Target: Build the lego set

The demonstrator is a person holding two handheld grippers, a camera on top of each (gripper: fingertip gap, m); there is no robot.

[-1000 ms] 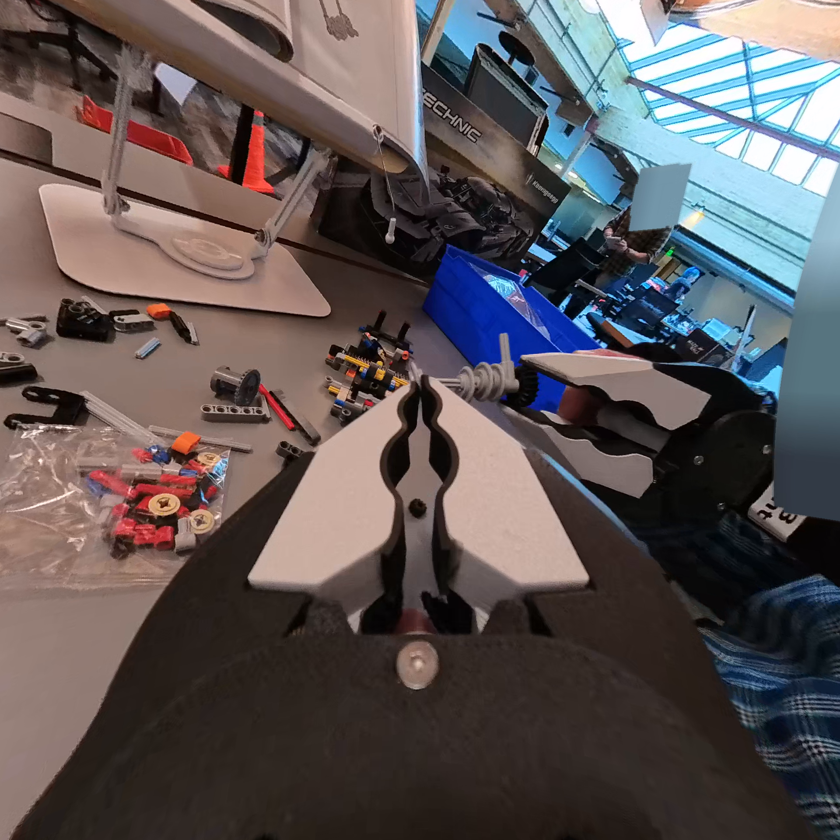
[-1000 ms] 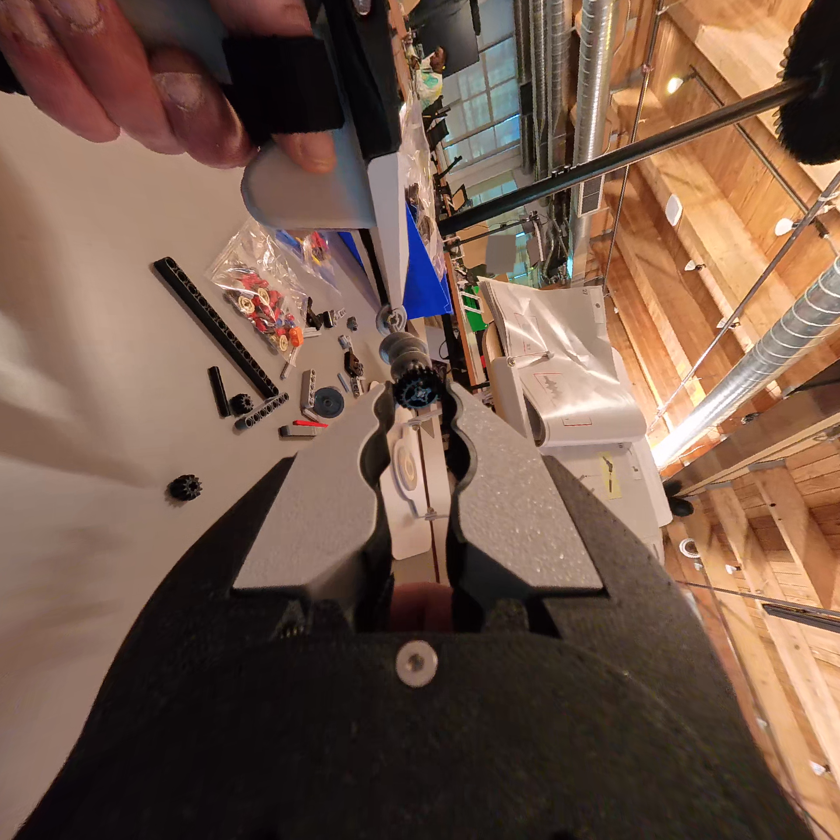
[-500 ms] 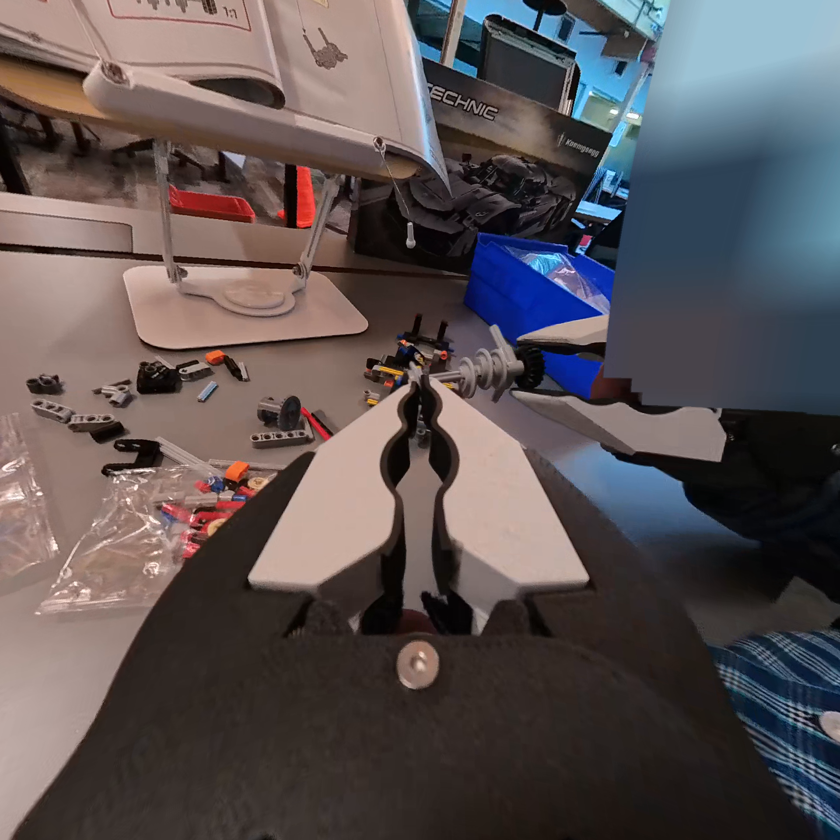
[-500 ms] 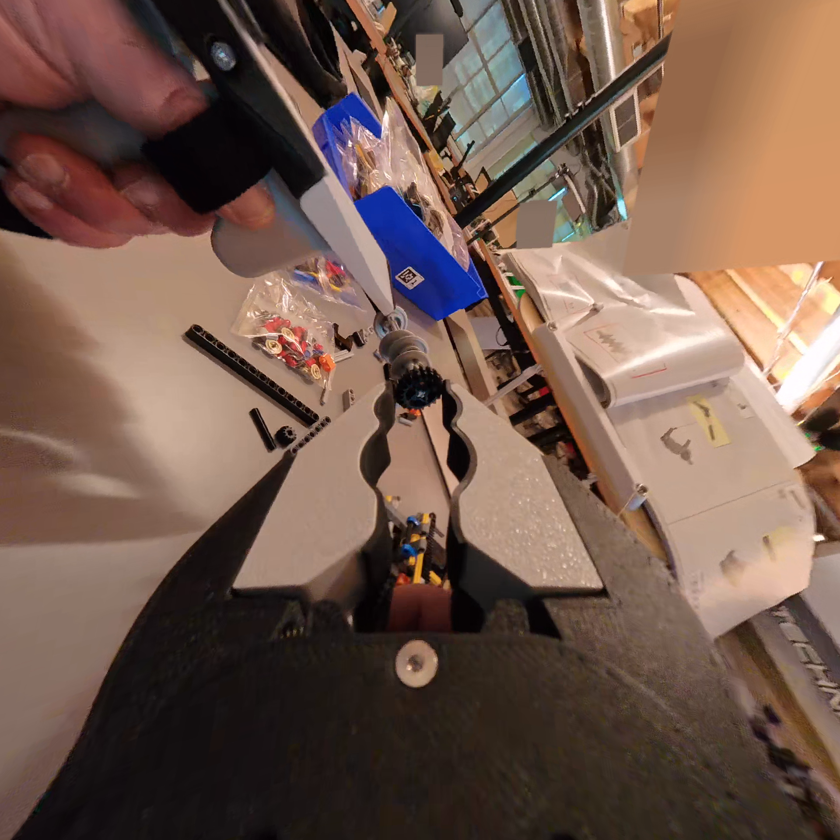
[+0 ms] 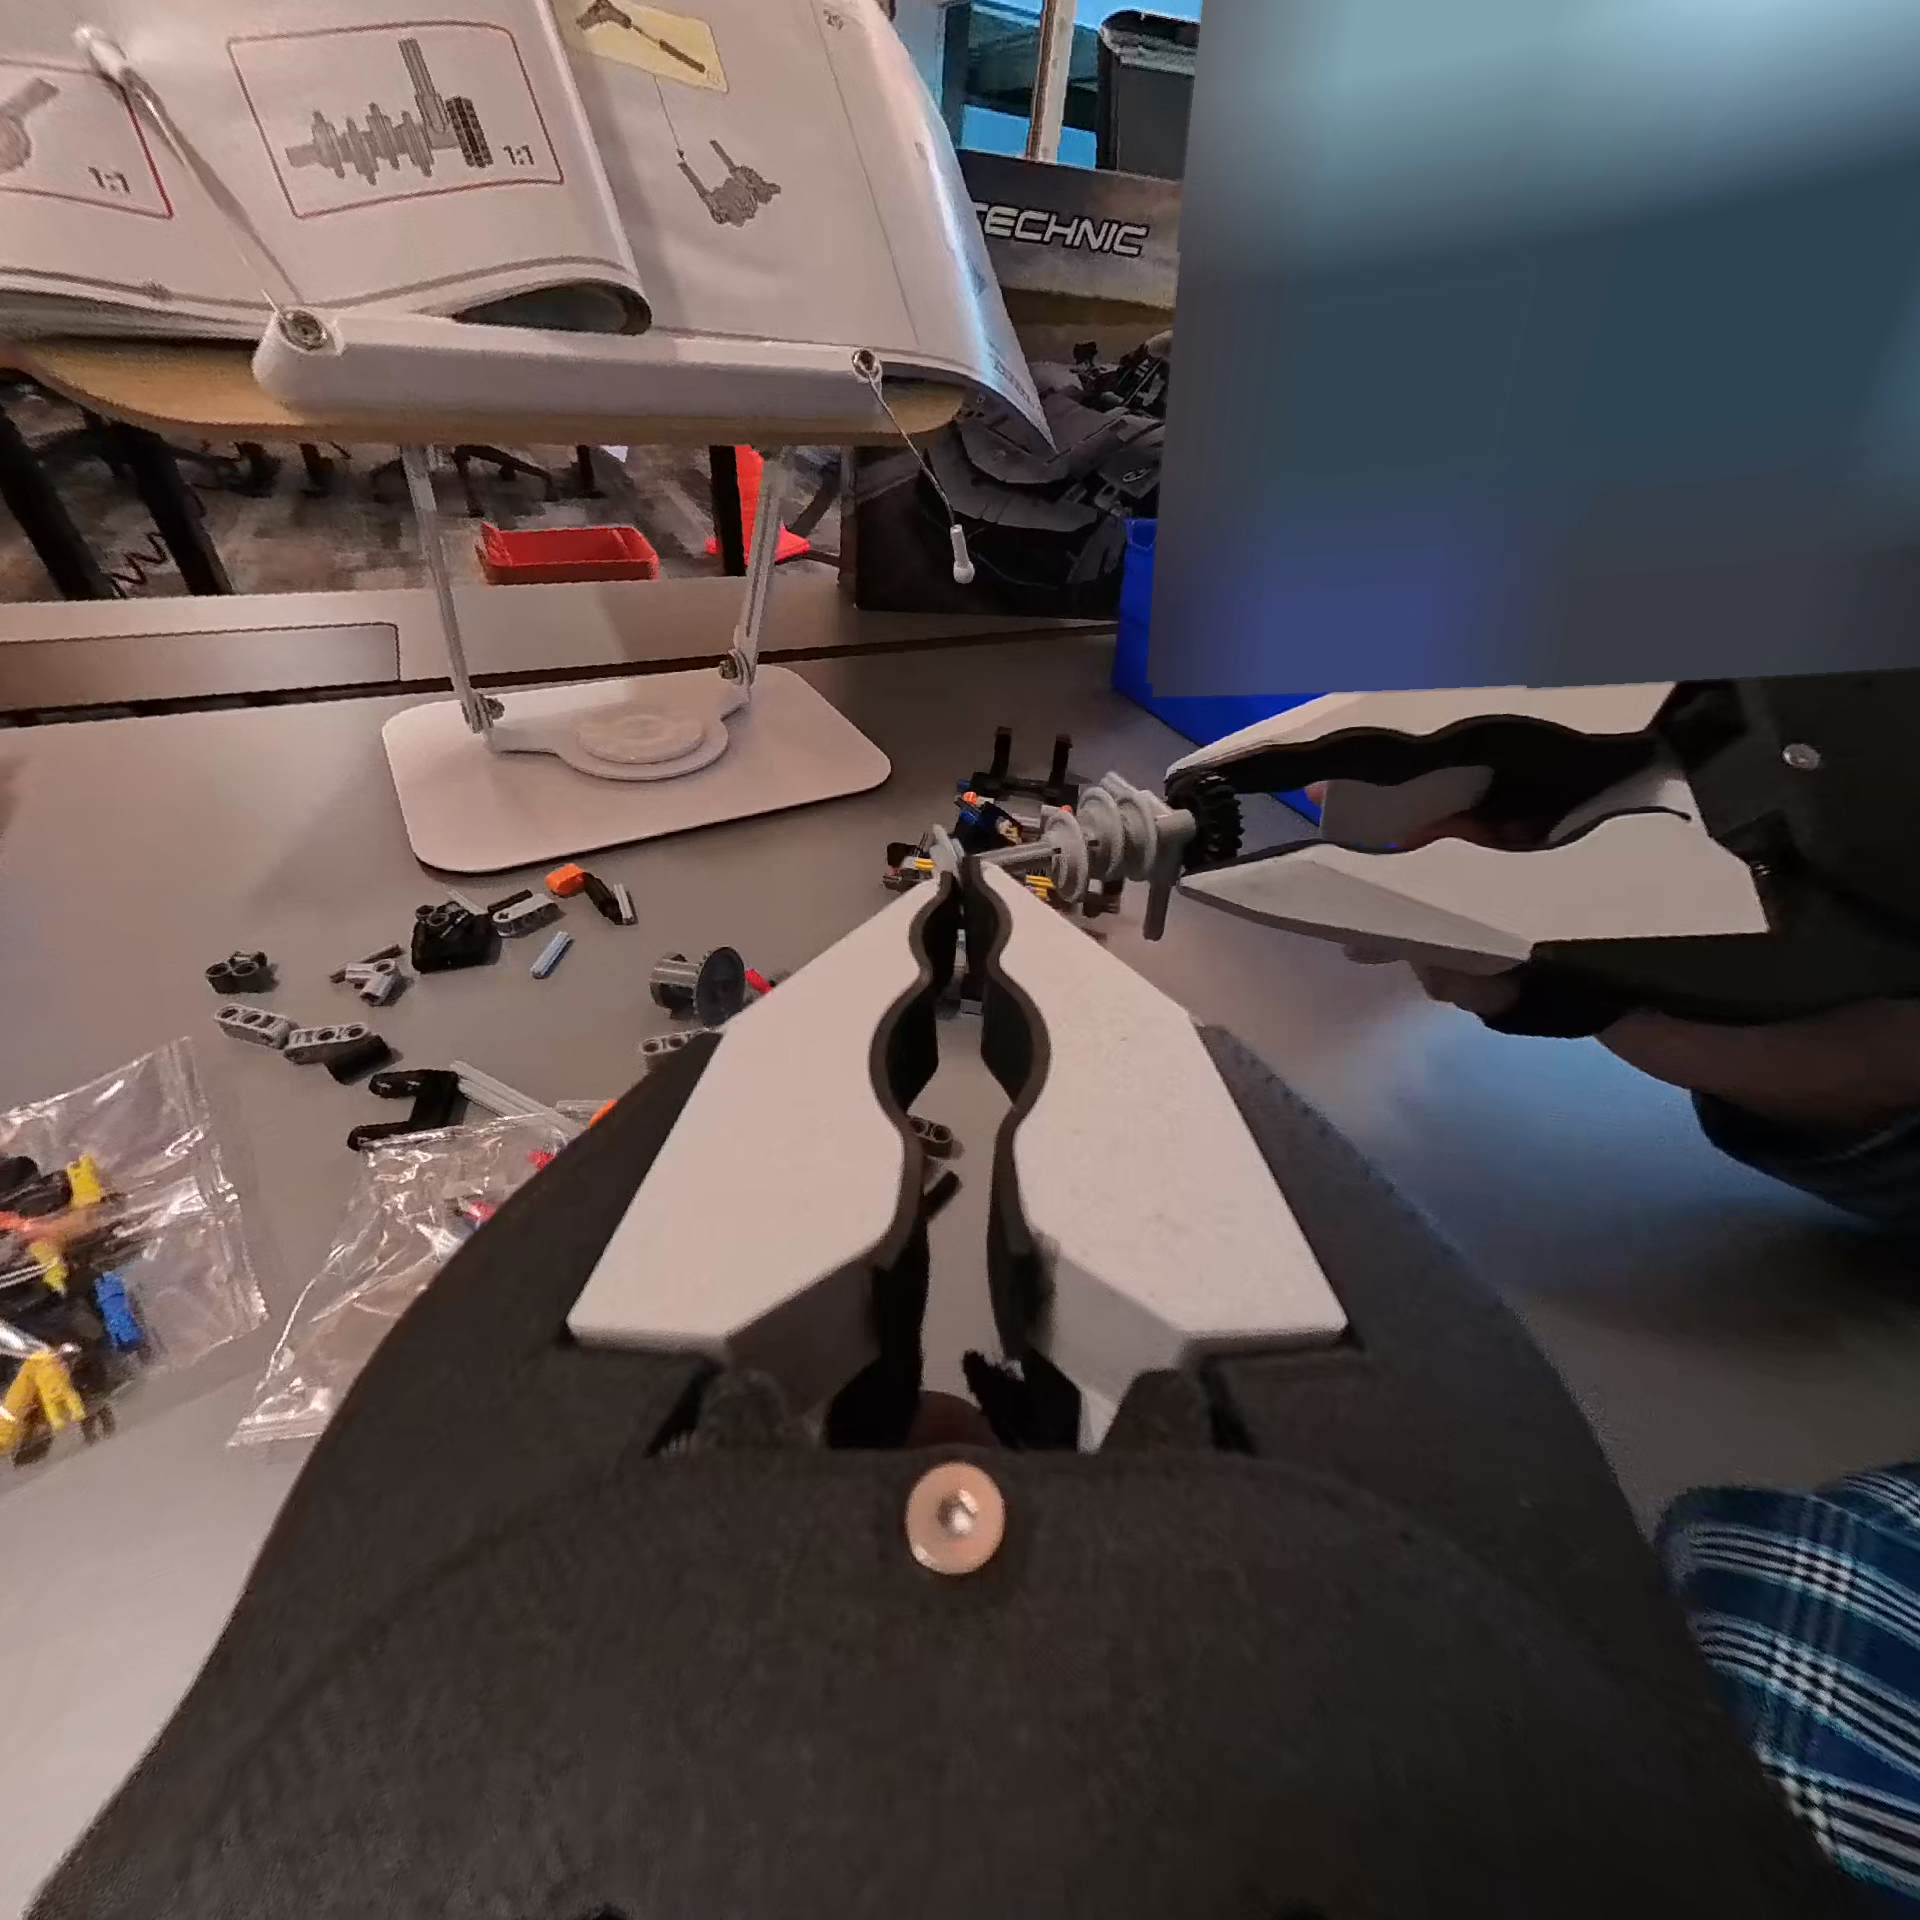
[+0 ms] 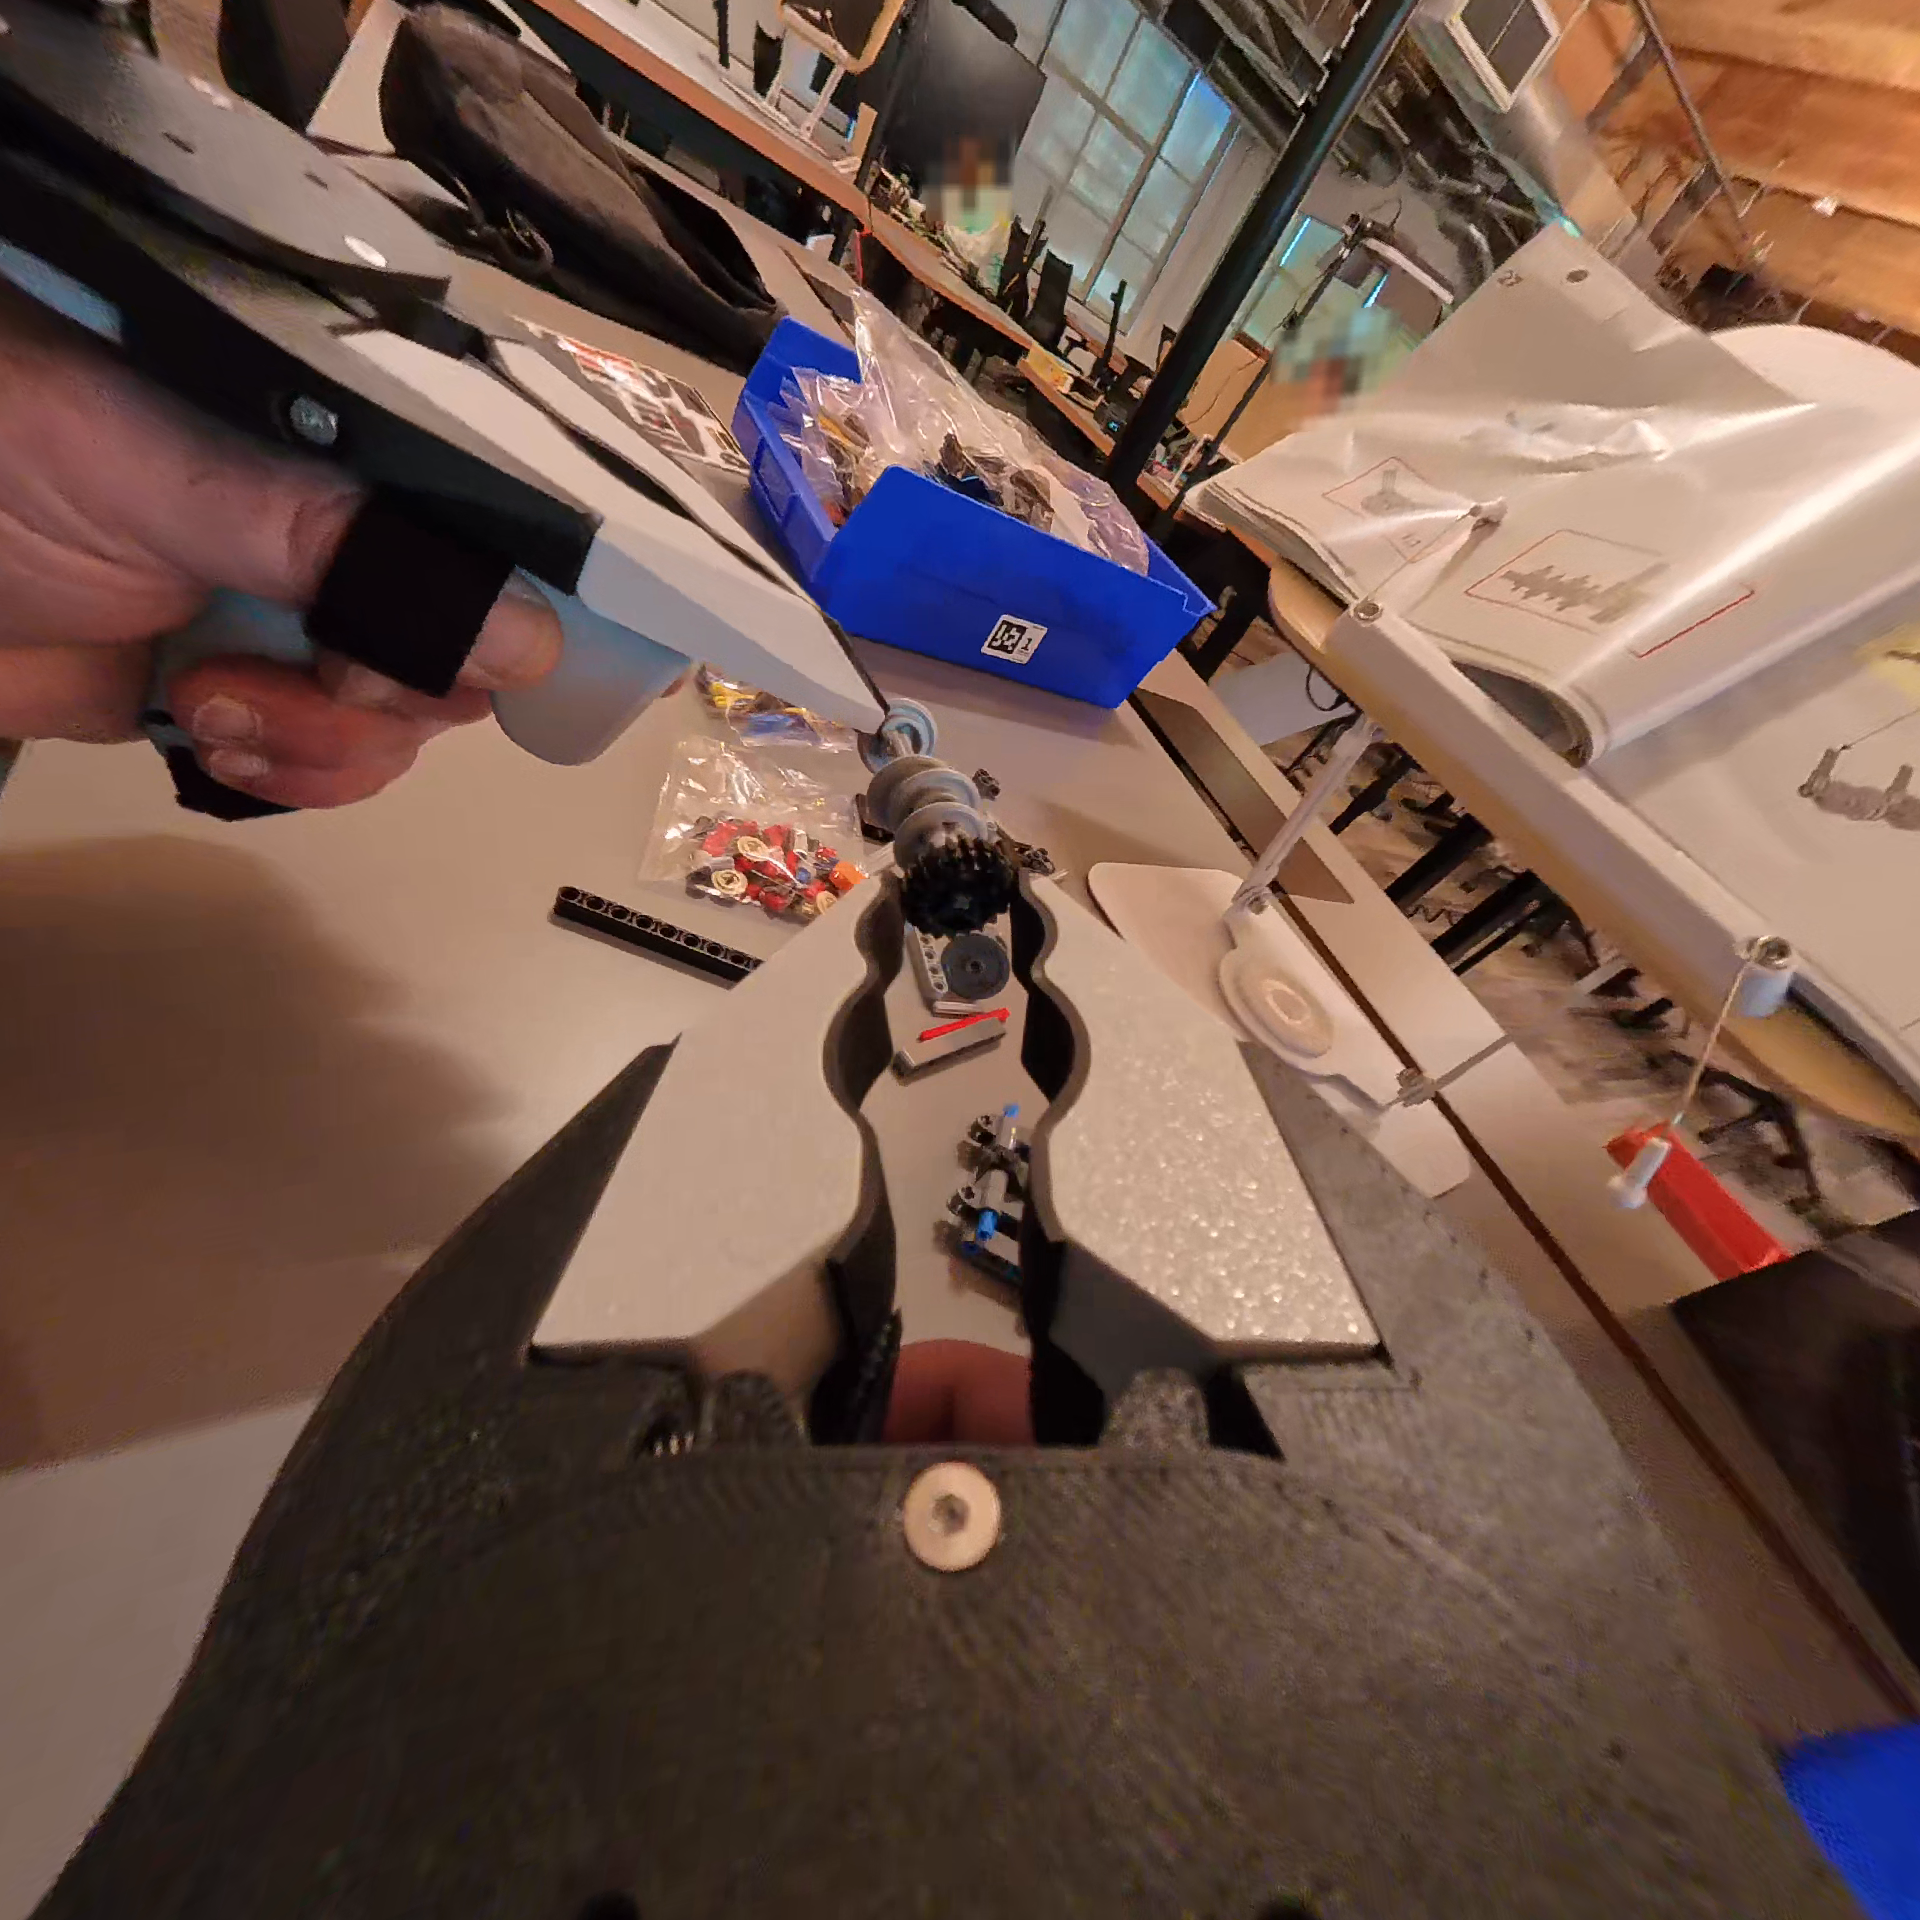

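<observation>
Even indoor daylight from windows [image 6: 1122, 197]; soft shadow on table [image 6: 260, 1039]; wide-angle edge warping, slight motion blur.

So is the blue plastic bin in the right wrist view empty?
No, the blue plastic bin holds clear plastic bags of small parts piled above its rim.

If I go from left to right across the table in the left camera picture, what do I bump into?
Bag of yellow and black pieces → loose black and grey parts → white book stand base → grey axle assembly → right gripper.
</observation>
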